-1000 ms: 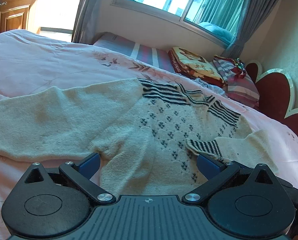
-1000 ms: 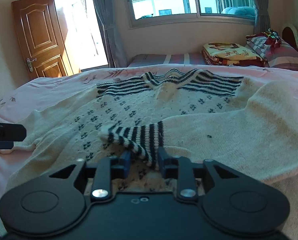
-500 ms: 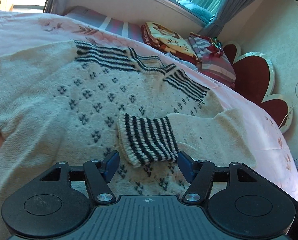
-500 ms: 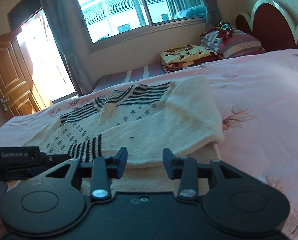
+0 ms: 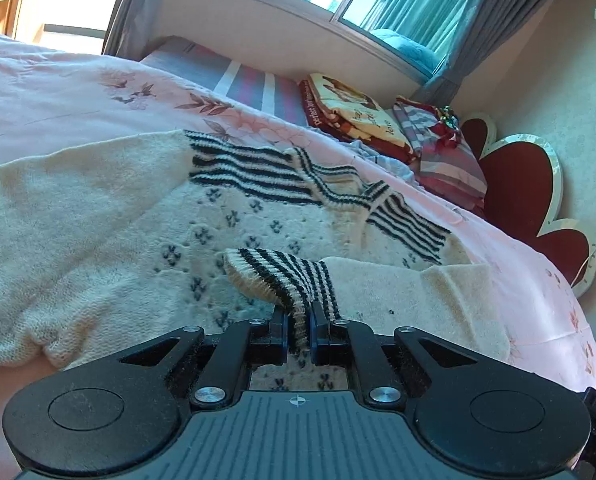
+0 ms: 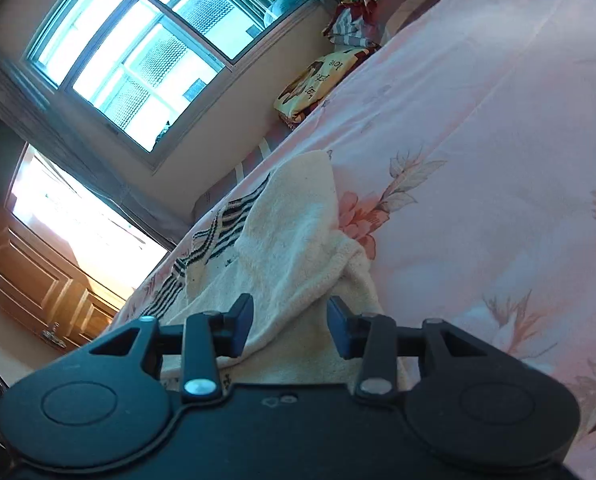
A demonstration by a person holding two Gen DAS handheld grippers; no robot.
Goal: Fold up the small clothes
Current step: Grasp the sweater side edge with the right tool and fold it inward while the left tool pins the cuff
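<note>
on the bed (image 5: 98, 92) the left tongs (image 5: 297, 330) pinch the sweater's (image 5: 258, 220) striped cuff (image 5: 282, 276); right tongs (image 6: 290, 326) spread over the sleeve fold (image 6: 298, 240); lift gently, keeping that fold flat.

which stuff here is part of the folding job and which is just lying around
Job: cream knitted sweater; its black-and-cream striped cuff, pinched by the left hand-held gripper.
Lying about: folded yellow-and-red blanket; striped pillows; pink floral bedsheet.
</note>
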